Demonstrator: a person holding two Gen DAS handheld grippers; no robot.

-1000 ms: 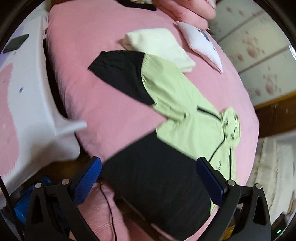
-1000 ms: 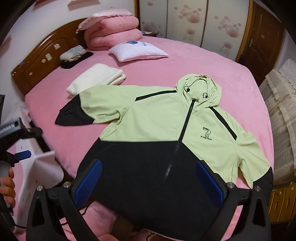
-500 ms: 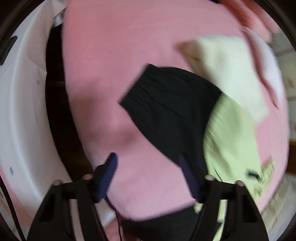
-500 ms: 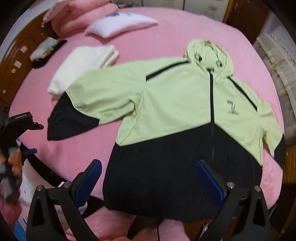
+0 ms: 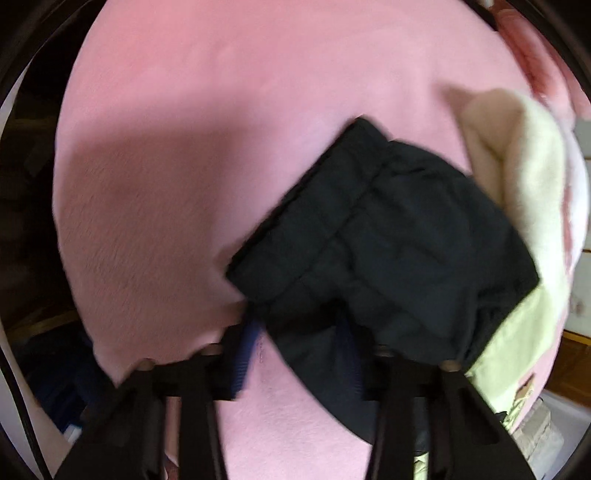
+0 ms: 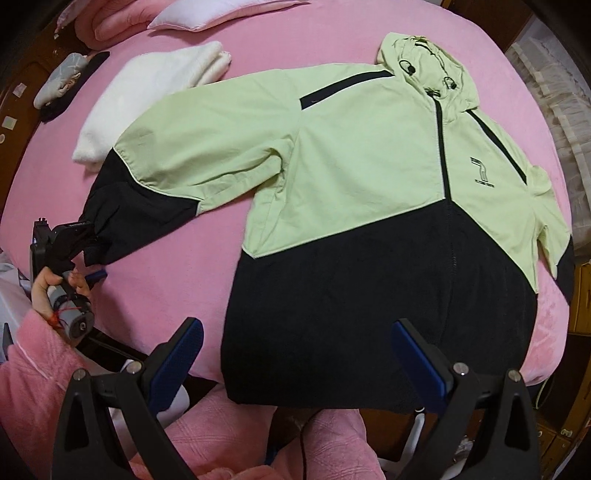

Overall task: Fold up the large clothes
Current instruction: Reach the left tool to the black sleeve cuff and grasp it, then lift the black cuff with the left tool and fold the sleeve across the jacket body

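A light green and black hooded jacket (image 6: 369, 166) lies flat, front up, on the pink bed (image 6: 184, 295). Its left sleeve stretches out toward the bed's edge and ends in a black cuff (image 5: 369, 240). My left gripper (image 5: 297, 332) points down at the cuff's near corner; its jaws are closing, with the cuff's corner between the blue pads (image 5: 247, 354) and a gap still showing. The right wrist view shows that gripper (image 6: 94, 254) at the cuff (image 6: 122, 218), held by a hand (image 6: 48, 288). My right gripper (image 6: 295, 339) hangs open above the jacket's black hem, holding nothing.
A folded white towel (image 6: 147, 92) lies just beyond the outstretched sleeve, touching it. A white pillow (image 6: 207, 14), a folded pink quilt (image 6: 103, 22) and a small pile of clothes (image 6: 62, 81) sit toward the headboard. The bed's near edge runs just under both grippers.
My left gripper swung down over the bed's edge to the black cuff while its jaws narrowed from wide open. My right gripper came lower and closer over the jacket's hem, still open.
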